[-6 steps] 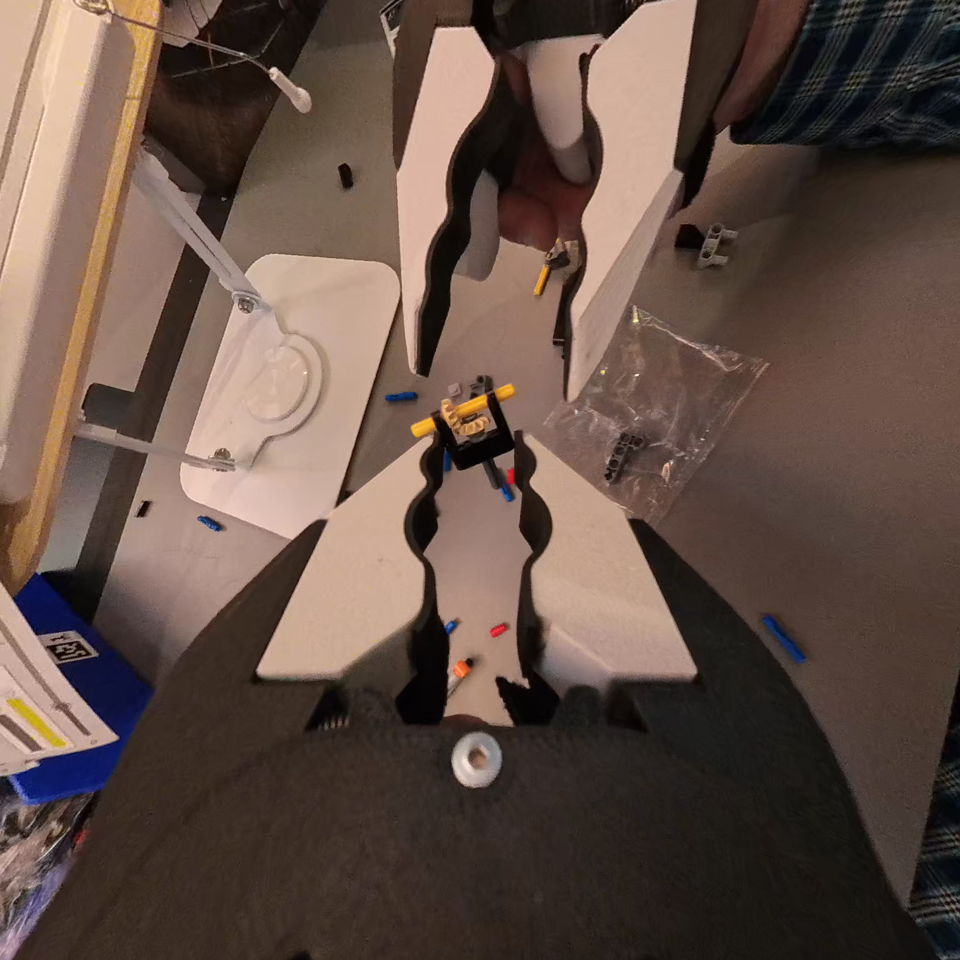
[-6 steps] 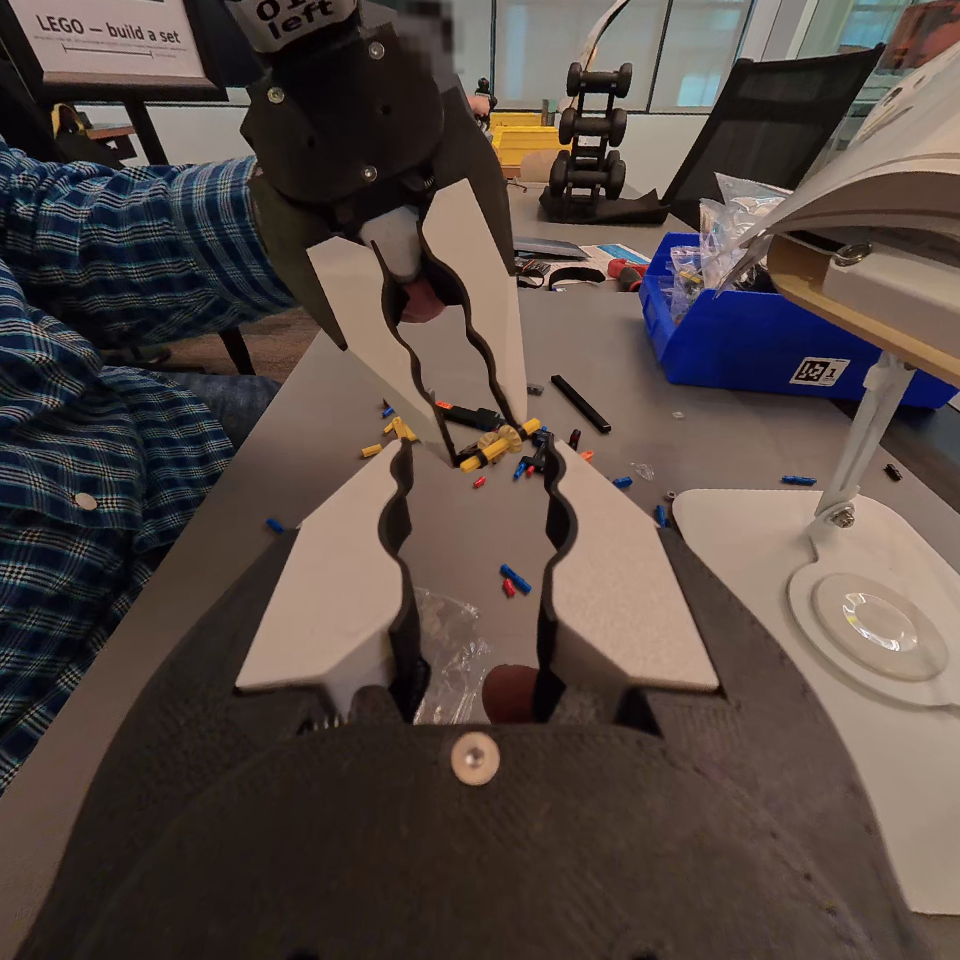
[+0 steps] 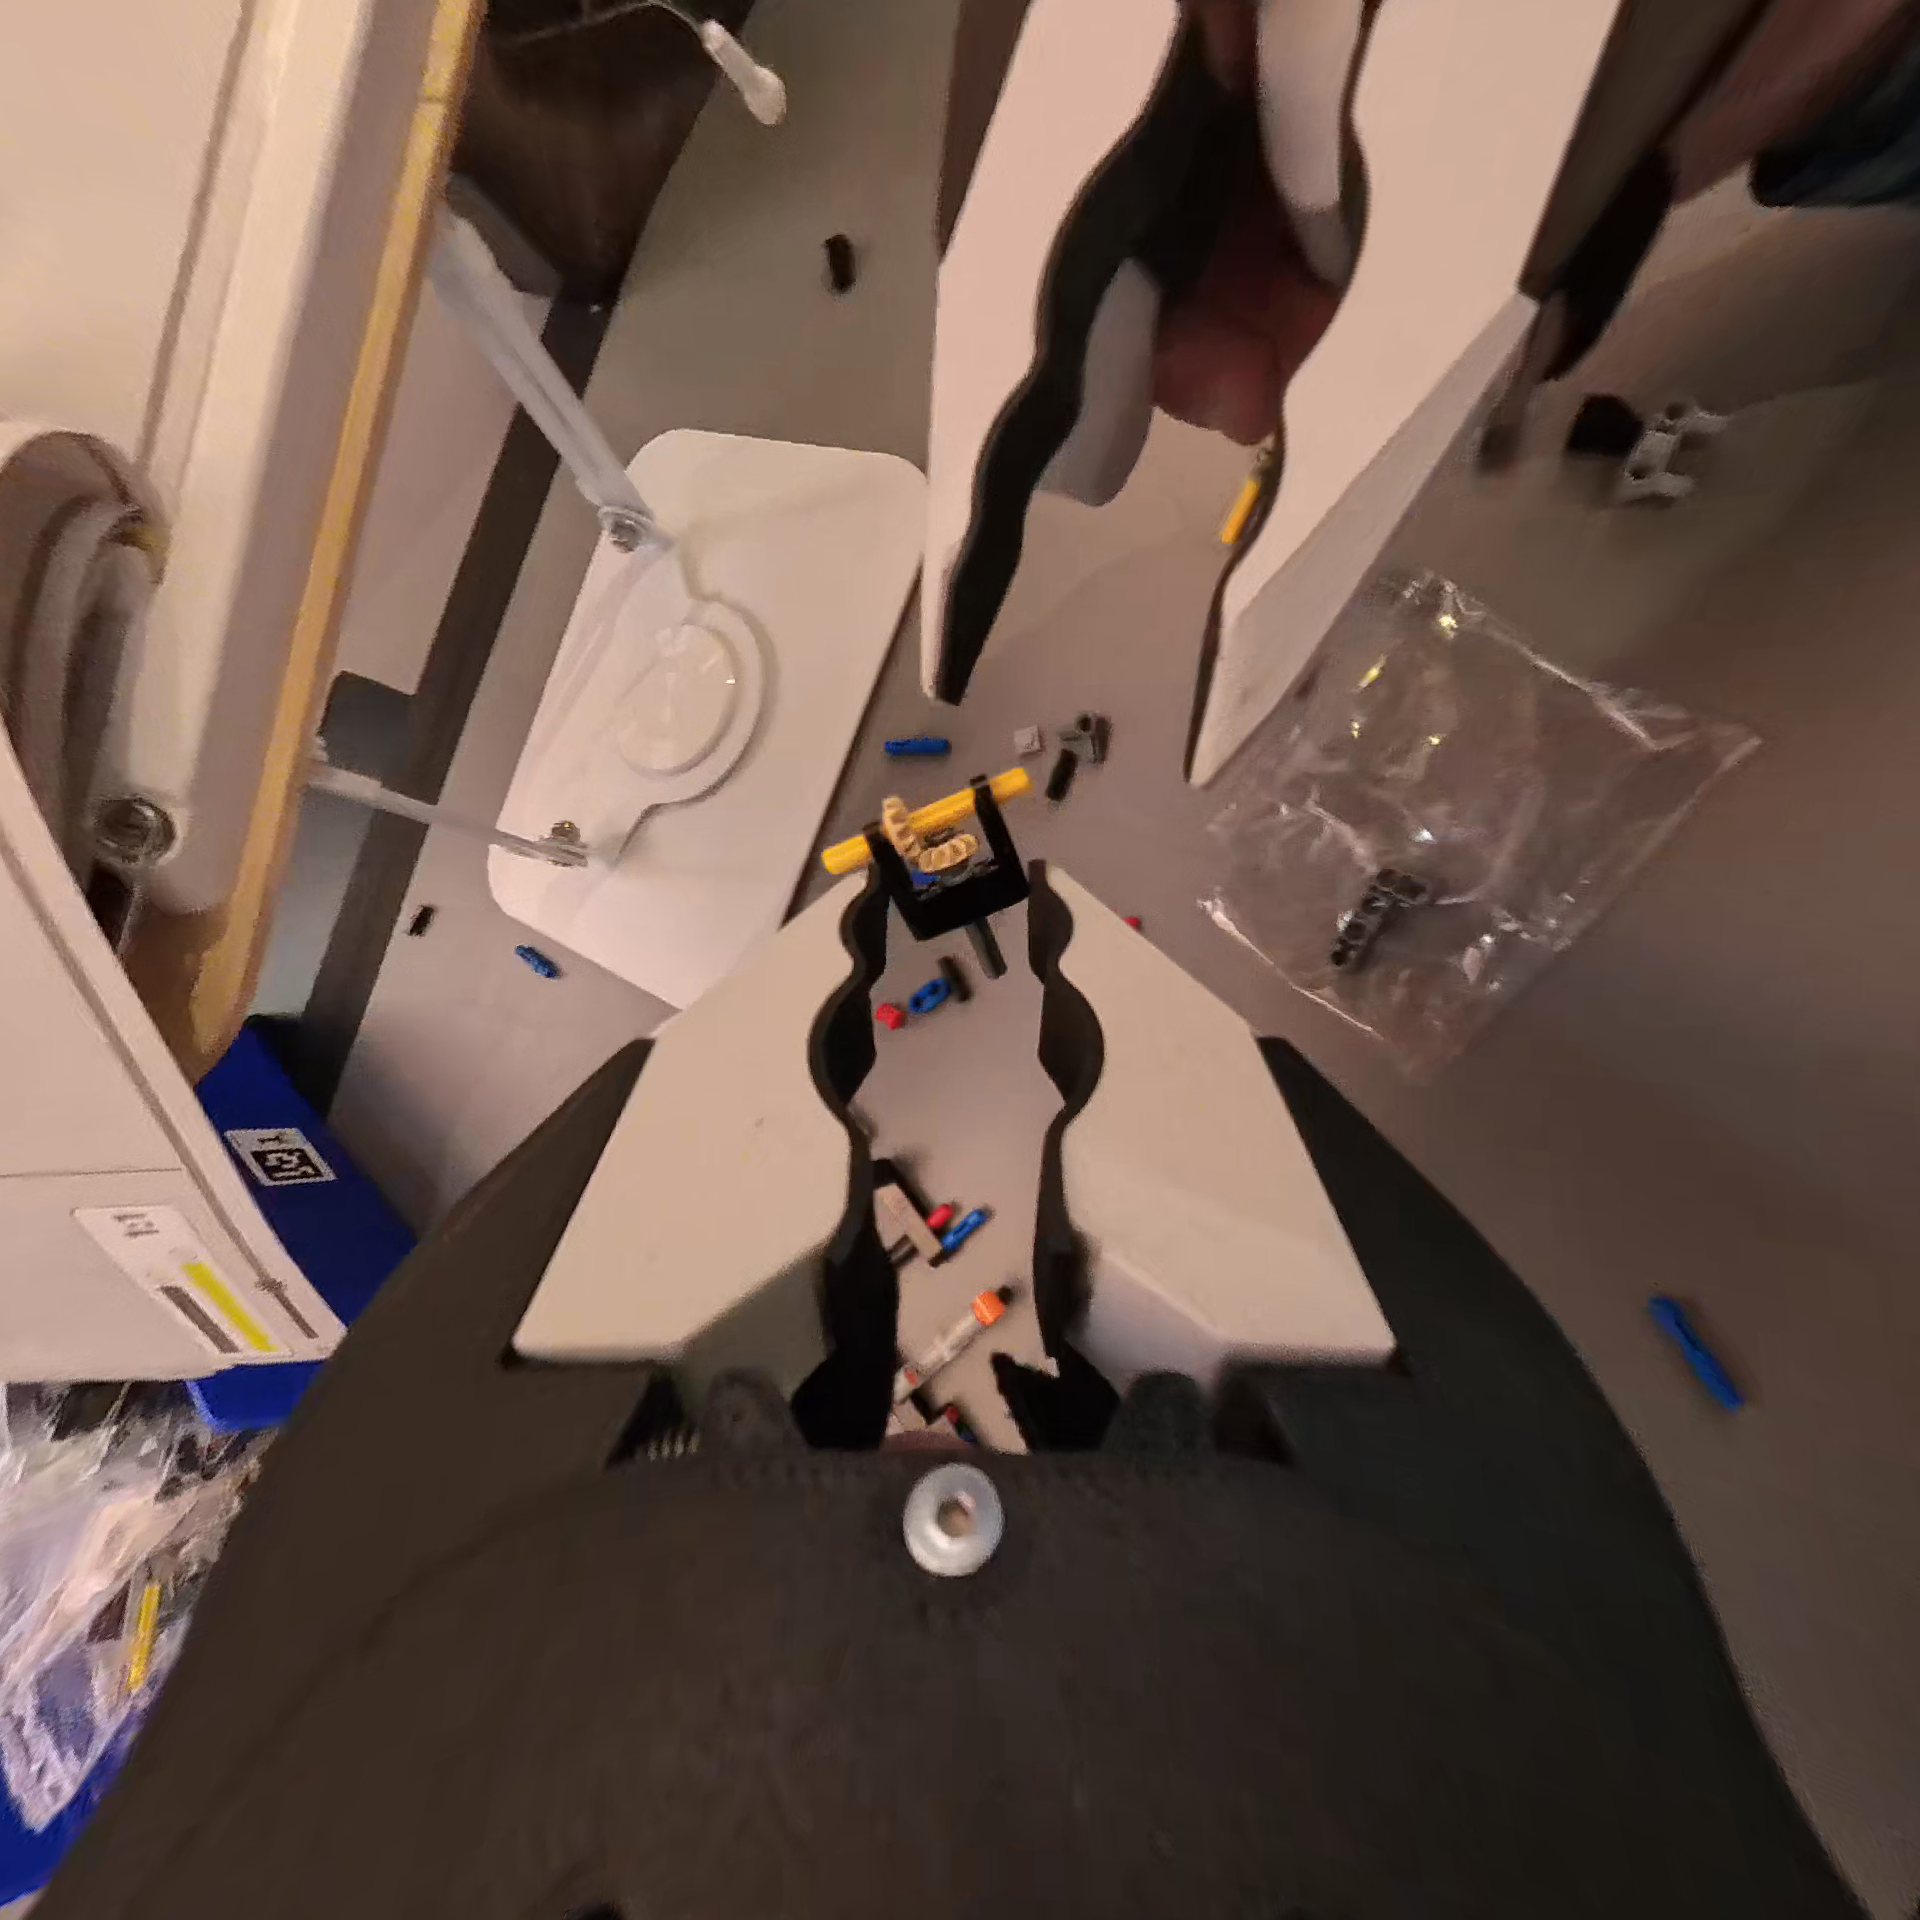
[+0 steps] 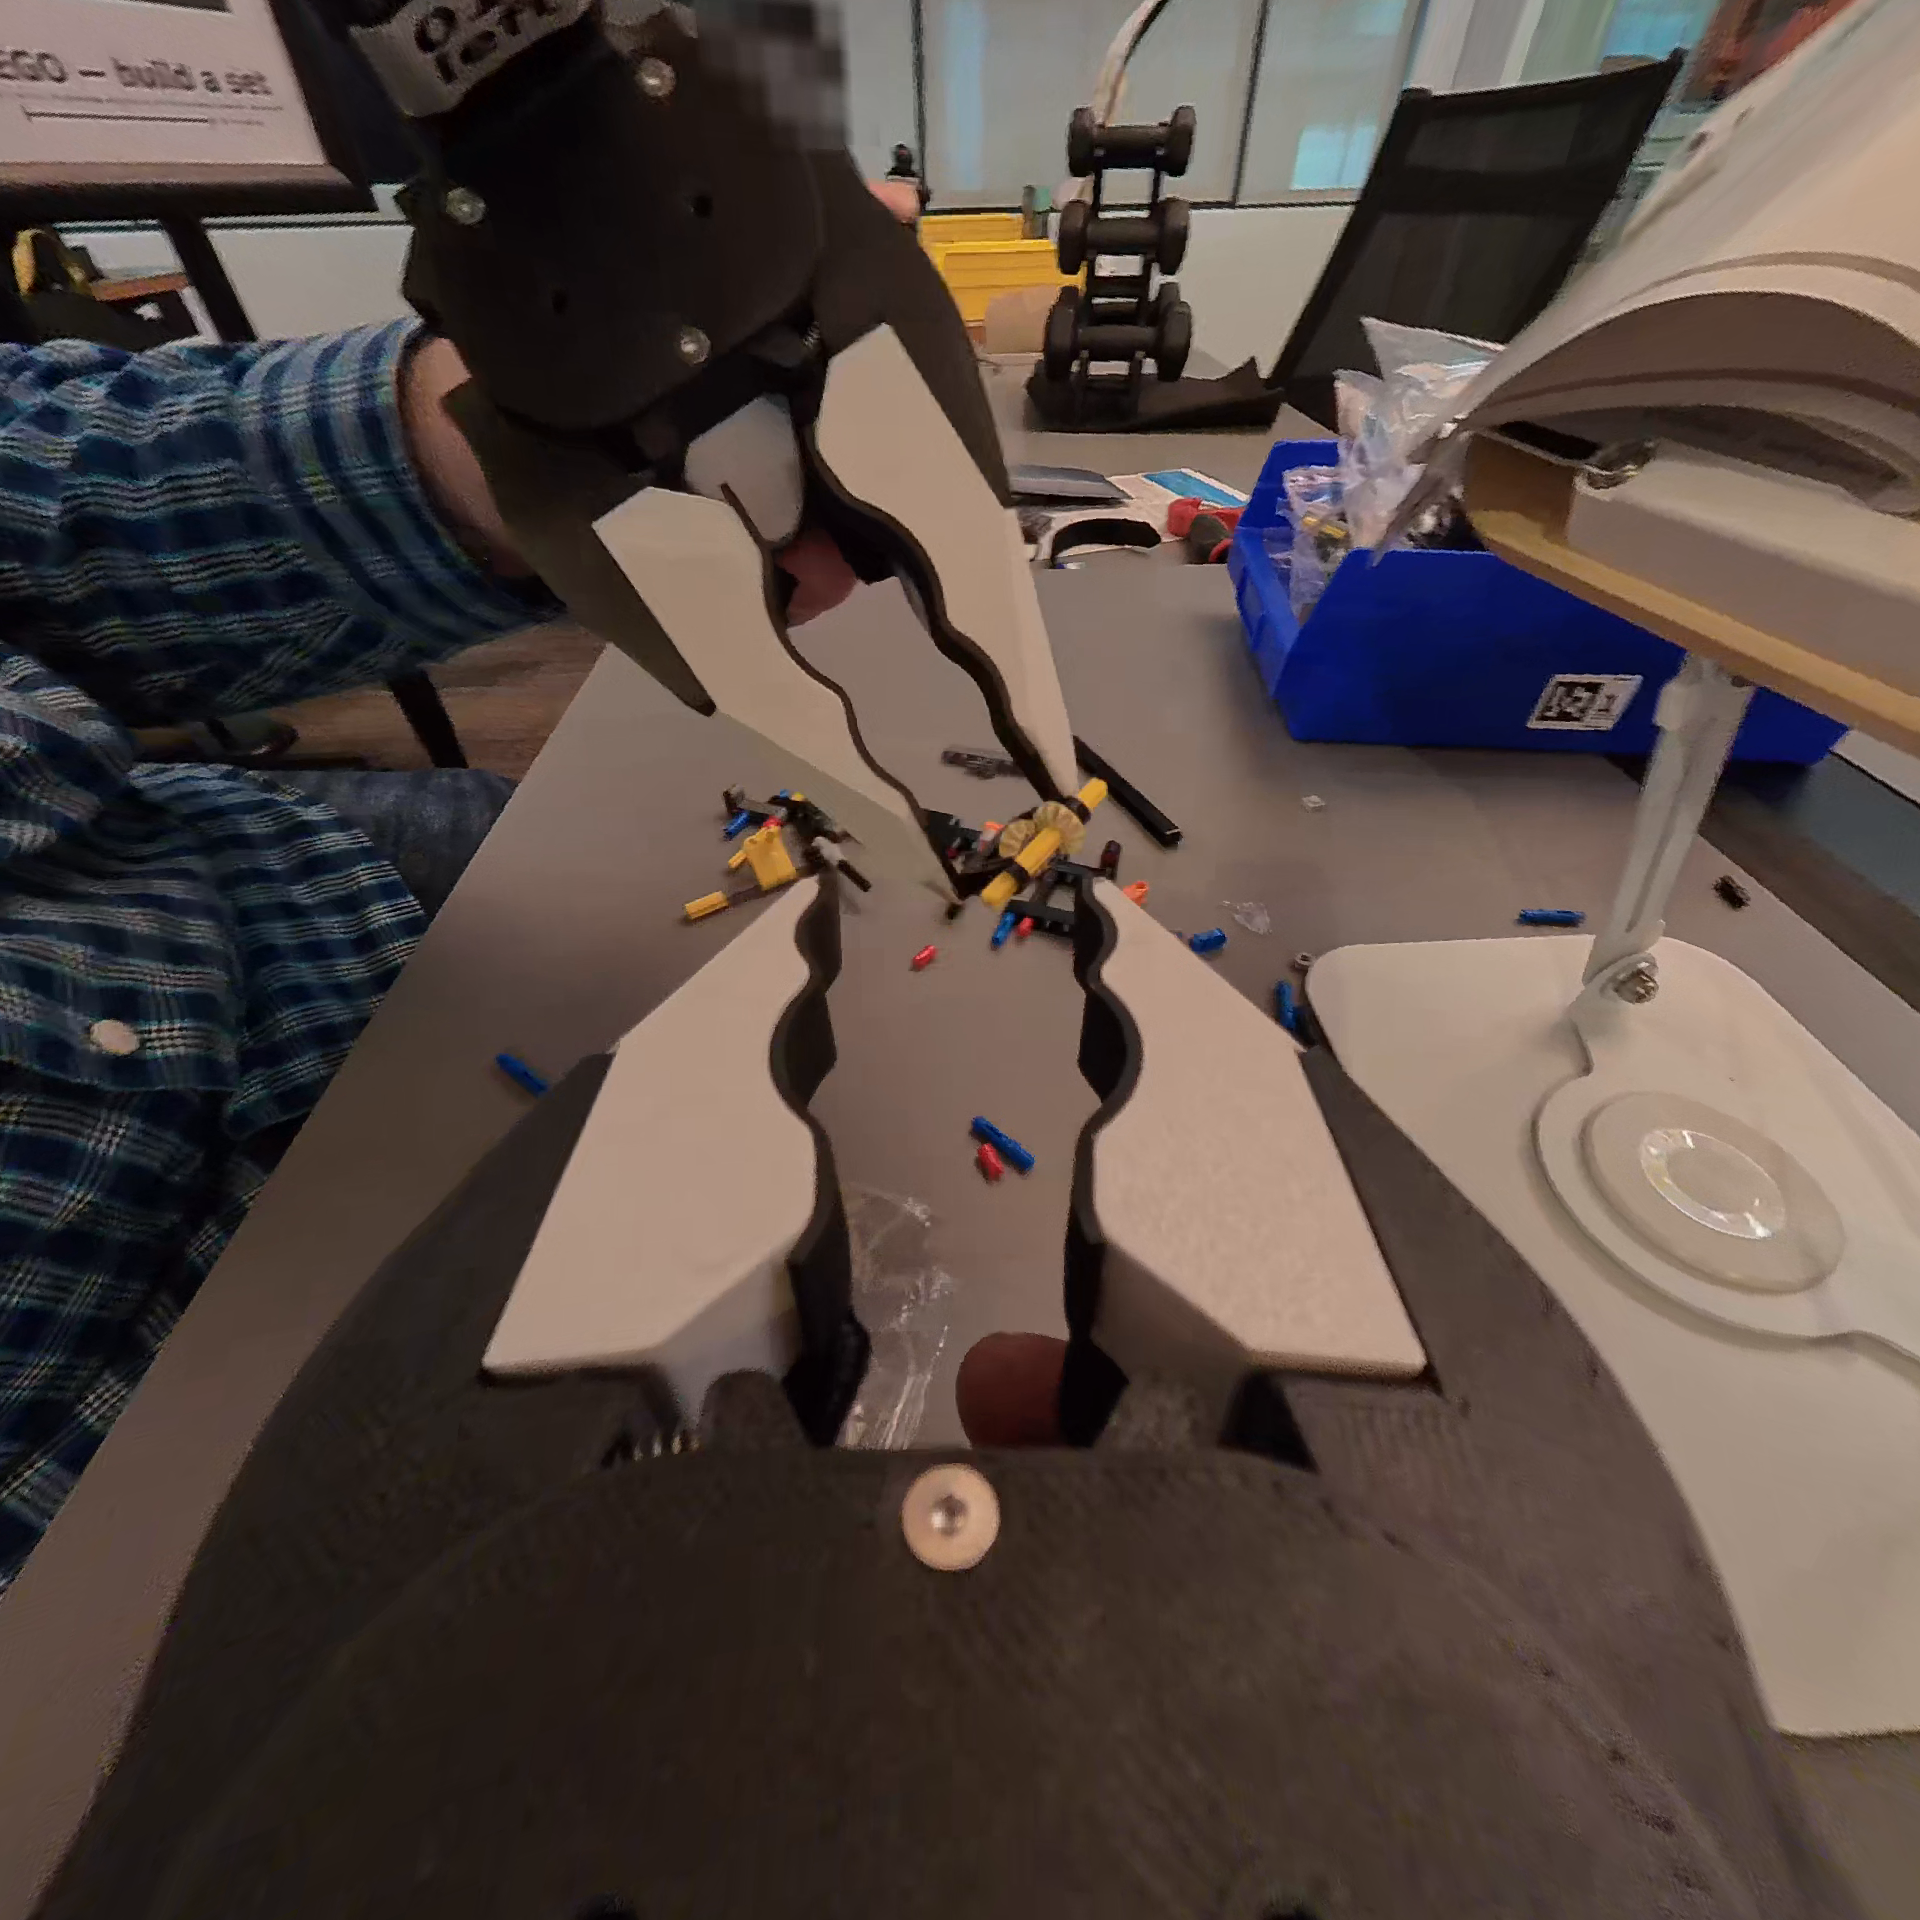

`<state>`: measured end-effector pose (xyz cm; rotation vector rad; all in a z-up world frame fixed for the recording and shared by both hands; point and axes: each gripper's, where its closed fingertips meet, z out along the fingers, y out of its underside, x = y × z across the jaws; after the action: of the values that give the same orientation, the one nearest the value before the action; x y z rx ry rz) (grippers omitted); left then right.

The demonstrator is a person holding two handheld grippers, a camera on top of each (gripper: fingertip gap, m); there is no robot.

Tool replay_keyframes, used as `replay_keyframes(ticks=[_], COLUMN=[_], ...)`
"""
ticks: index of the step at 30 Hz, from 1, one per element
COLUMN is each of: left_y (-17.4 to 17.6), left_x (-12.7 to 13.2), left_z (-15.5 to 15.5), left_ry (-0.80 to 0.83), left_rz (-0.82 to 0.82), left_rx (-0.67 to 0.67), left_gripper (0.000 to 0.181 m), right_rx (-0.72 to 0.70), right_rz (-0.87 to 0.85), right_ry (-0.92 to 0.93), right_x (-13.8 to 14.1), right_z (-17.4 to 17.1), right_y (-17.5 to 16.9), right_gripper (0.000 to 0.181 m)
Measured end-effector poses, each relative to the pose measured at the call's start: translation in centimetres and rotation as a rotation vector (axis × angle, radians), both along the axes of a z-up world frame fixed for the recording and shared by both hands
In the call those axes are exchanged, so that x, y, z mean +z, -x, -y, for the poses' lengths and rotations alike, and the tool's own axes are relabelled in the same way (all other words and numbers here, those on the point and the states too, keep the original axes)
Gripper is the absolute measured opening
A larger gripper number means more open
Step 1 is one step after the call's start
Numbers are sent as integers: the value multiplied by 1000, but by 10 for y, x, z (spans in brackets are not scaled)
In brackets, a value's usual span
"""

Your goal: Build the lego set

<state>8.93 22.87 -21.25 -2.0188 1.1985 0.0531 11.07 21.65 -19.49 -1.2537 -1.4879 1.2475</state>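
- Left tongs (image 3: pixel 951 883) pinch the black frame (image 3: pixel 948 902) with yellow axle (image 3: pixel 925 821) and tan gears, just above the counter (image 3: pixel 1558 1195).
- Right tongs (image 4: pixel 956 894) spread, empty, just beside it.
- Risk: tip-only grip; a push could twist the frame loose into scattered pins.

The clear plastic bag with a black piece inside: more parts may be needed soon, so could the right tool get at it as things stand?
Probably yes. The clear plastic bag lies flat on the grey table, nothing on it, and the right tool hovers open just beside it.
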Motion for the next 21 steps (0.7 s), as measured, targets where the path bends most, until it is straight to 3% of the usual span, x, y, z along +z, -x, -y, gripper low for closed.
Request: replay_keyframes(ticks=[10,21], left_y=[-7,-15], left_x=[2,11], left_z=[-8,-14], left_ry=[-9,-49], left_rz=[-29,-87], left_rx=[7,-72], left_gripper=[24,24], right_rx=[-57,-59], right_rz=[-20,-81], right_ry=[-19,42], right_x=[5,18], right_z=[-10,-14], right_y=[-3,-9], right_gripper=[36,36])
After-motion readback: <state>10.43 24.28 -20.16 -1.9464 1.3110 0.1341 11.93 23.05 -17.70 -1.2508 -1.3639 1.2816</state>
